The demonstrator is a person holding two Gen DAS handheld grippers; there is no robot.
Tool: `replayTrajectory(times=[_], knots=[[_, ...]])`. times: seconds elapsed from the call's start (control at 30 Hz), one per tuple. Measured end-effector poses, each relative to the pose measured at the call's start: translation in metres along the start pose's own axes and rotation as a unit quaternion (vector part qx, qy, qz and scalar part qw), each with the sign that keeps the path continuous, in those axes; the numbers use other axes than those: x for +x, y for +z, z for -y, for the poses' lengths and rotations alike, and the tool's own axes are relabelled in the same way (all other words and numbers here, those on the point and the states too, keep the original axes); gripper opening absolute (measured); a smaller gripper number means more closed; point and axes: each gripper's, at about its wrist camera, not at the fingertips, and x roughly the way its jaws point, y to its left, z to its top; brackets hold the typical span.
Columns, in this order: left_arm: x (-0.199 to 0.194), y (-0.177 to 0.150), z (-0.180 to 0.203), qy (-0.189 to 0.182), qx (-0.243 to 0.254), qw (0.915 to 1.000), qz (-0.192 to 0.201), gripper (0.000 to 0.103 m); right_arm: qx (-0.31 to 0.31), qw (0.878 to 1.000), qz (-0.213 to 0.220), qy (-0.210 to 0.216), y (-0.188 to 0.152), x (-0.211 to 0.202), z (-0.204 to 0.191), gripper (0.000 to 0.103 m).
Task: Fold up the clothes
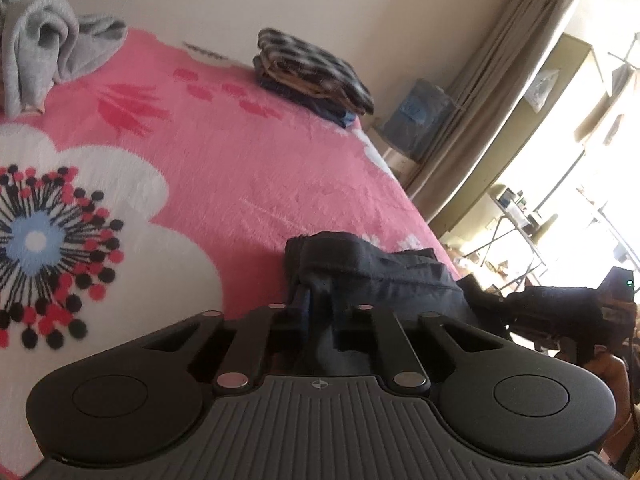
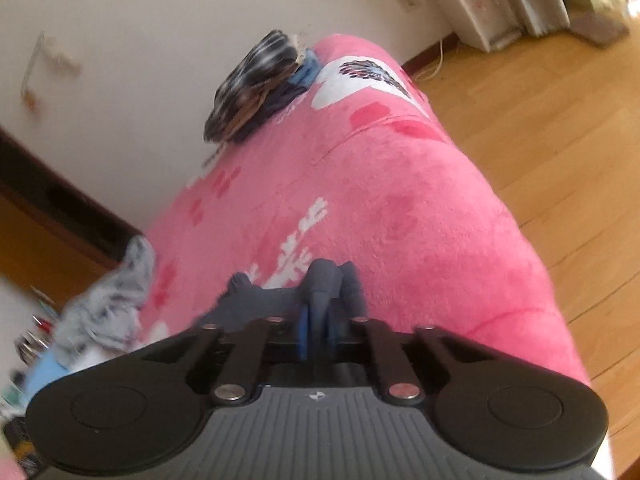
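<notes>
one navy garment [image 1: 400, 280], one folded stack [image 1: 316, 76], one grey garment [image 1: 48, 48]

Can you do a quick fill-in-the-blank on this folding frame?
1. Both grippers, left gripper and right gripper, are shut on the dark ____ garment.
2. The blanket under it is mainly ____.
3. The folded stack lies near the ____.

Missing: blue; pink; wall
</notes>
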Motion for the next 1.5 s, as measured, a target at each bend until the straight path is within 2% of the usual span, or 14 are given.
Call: replayTrajectory(times=[0.17,0.23,0.43,0.57,0.63,0.7,0.77,0.87,1.03,1.17,1.27,1.33,1.4,1.5], knots=[[-0.010,-0.001,-0.001,0.000,-0.010,0.9997,0.024,0.002,-0.051,0.995,0.074,0.032,-0.002,-0.020,-0.022,0.001],[-0.008,-0.003,-0.002,0.006,-0.011,0.9997,0.022,0.002,-0.056,0.994,0.087,0.041,-0.001,-0.018,-0.025,0.001],[-0.010,-0.005,-0.007,0.011,-0.028,0.9988,0.039,0.002,-0.042,0.998,0.049,0.016,0.001,0.021,-0.009,0.001],[-0.011,-0.007,-0.009,0.015,-0.035,0.9982,0.047,0.002,-0.052,0.992,0.093,0.069,-0.002,0.001,-0.012,0.001],[-0.008,-0.007,-0.011,0.019,-0.042,0.9980,0.042,0.002,-0.067,0.993,0.085,0.054,0.001,0.002,-0.016,0.003],[-0.006,-0.008,-0.013,0.023,-0.049,0.9978,0.038,0.005,-0.064,0.996,0.048,0.027,0.004,0.016,-0.012,0.004],[-0.007,-0.007,-0.016,0.028,-0.061,0.9970,0.039,0.016,-0.051,0.998,0.023,-0.009,0.007,0.024,-0.008,0.014],[-0.014,-0.005,-0.019,0.032,-0.072,0.9959,0.043,0.022,-0.029,0.998,0.058,-0.016,0.006,-0.006,-0.001,0.030],[-0.046,0.005,-0.011,0.023,-0.036,0.9987,0.026,0.022,-0.014,0.995,0.095,-0.012,0.002,-0.072,0.004,0.032],[-0.079,-0.004,0.009,-0.046,0.019,0.9984,-0.027,0.022,-0.077,0.995,0.059,-0.012,-0.021,-0.121,-0.021,0.032],[-0.098,-0.028,0.030,-0.102,0.092,0.9880,-0.071,0.022,-0.106,0.994,0.005,0.000,-0.053,-0.138,-0.038,0.031],[-0.109,-0.050,0.046,-0.117,0.169,0.9753,-0.082,0.022,-0.135,0.990,-0.028,-0.012,-0.078,-0.137,-0.049,0.030],[-0.117,-0.076,0.063,-0.124,0.265,0.9511,-0.098,0.023,-0.124,0.990,-0.059,-0.027,-0.093,-0.129,-0.050,0.030],[-0.124,-0.110,0.080,-0.106,0.387,0.9104,-0.099,0.028,-0.048,0.994,-0.083,-0.044,-0.102,-0.122,-0.038,0.032]])
